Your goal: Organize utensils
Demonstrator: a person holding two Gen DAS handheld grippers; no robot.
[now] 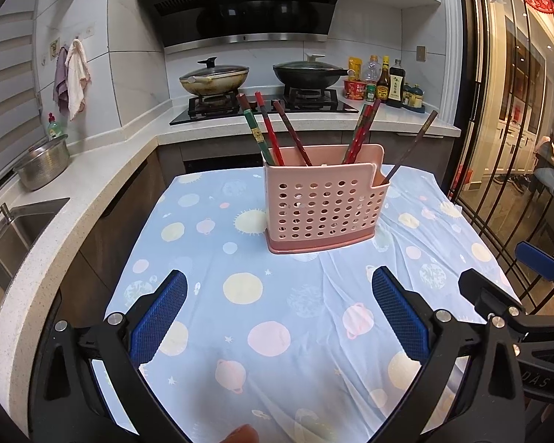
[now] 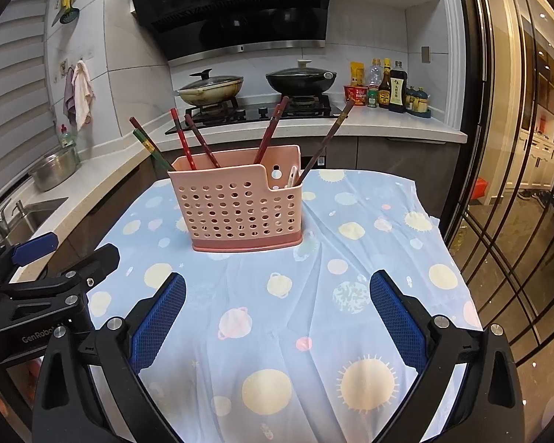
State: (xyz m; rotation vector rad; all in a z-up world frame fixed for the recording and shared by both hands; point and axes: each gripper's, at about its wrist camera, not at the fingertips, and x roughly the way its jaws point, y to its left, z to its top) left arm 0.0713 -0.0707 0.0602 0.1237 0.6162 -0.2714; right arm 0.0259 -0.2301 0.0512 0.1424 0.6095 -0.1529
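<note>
Table (image 1: 203, 387) fills lower centre of both views, covered by a pale blue cloth (image 2: 314, 387) printed with planets and suns; cloth wrinkled toward the middle.

Counter (image 1: 103, 170) runs along left edge and across the back. On it: steel sink (image 1: 18, 229) at far left, metal colander (image 1: 44, 164) above it, stove with two lidded woks (image 2: 210, 86) upper centre, sauce bottles (image 2: 391, 86) upper right.

Pink perforated utensil holder (image 1: 325, 210) stands upright on the cloth, centre of frame in the left wrist view, slightly left of centre in the right wrist view (image 2: 240, 206). Chopsticks (image 1: 273, 133) lean out of it, fanned left and right; one dark stick (image 2: 325, 140) sits in the lower notched right-hand compartment.

Left gripper (image 1: 279, 313) low in frame, blue pads spread wide, nothing between them. Right gripper (image 2: 277, 313) the same: tongs apart, holding nothing. Both well short of the holder, above bare cloth.
</note>
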